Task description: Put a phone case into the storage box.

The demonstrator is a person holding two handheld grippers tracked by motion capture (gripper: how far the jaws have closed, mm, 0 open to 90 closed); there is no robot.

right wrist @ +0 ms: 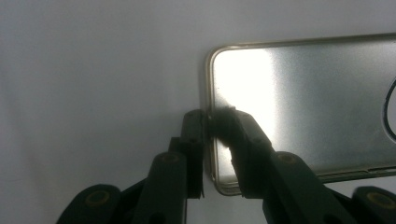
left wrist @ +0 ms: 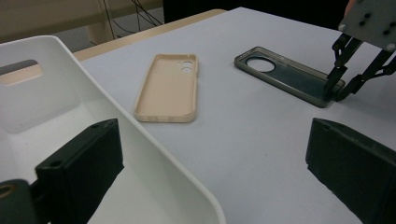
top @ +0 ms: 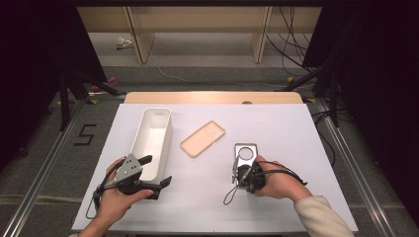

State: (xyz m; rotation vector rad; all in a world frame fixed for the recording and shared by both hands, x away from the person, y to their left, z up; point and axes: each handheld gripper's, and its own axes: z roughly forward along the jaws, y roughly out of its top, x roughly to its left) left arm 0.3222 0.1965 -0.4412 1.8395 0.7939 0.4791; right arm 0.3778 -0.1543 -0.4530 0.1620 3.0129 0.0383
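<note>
A dark see-through phone case (top: 245, 152) lies flat on the white table right of centre. My right gripper (top: 245, 169) is shut on its near end. In the right gripper view the two jaws (right wrist: 208, 126) pinch the thin rim of the case (right wrist: 303, 102), one jaw outside and one inside. A beige phone case (top: 202, 138) lies hollow side up at the middle, also seen as the beige case (left wrist: 168, 88). My left gripper (top: 158, 170) stands open across the near corner of the white bin (top: 169, 133), one jaw inside and one outside, pressing on nothing.
The white bin's wall (left wrist: 140, 135) runs between my left jaws, and its inside looks bare. The left gripper view catches the dark case (left wrist: 285, 74) with the right gripper (left wrist: 338, 91) at its end. The table's wooden far edge (top: 212, 97) borders a floor with cables.
</note>
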